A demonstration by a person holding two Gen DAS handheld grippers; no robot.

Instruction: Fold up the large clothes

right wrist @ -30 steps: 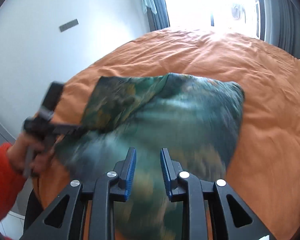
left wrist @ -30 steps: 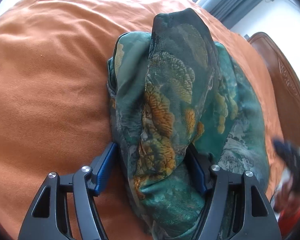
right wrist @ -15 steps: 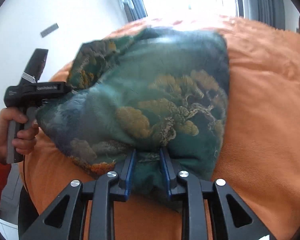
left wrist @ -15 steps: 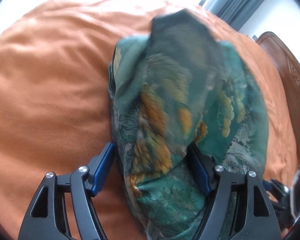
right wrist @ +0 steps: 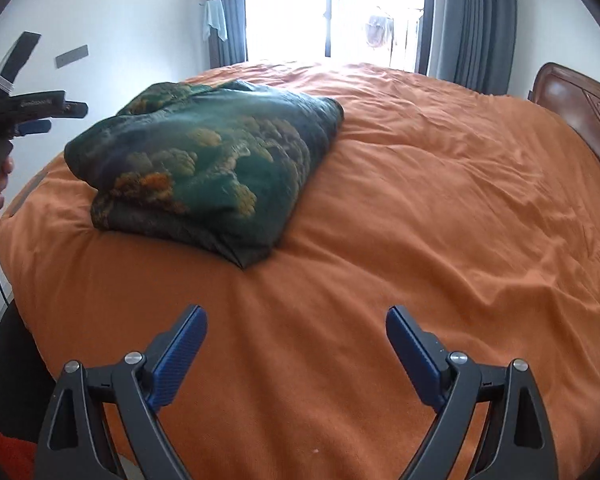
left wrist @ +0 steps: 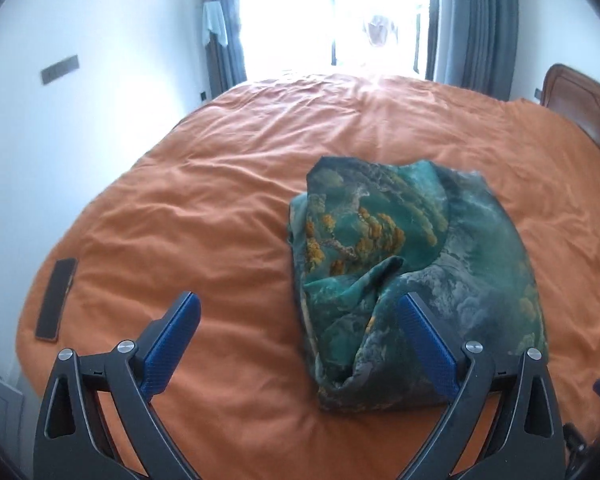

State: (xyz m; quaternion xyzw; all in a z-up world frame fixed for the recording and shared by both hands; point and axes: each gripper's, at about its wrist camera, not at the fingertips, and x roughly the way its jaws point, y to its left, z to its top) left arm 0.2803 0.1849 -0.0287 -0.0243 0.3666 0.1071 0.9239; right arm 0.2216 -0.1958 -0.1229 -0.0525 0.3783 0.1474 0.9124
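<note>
With the garment (left wrist: 411,280) lying folded on the bed (left wrist: 220,208), both the left gripper (left wrist: 300,316) and right gripper (right wrist: 296,328) were opening their jaws with nothing between them, so the fold looked finished and only tidying the loose flap seemed left.

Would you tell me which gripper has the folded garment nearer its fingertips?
The left gripper: the green garment lies beside its finger; the right gripper has only bedcover.

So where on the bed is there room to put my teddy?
Lots of bare orange bed cover lies between the folded green garment and the wooden headboard. The near left edge is busier, with the garment and a dark phone.
</note>
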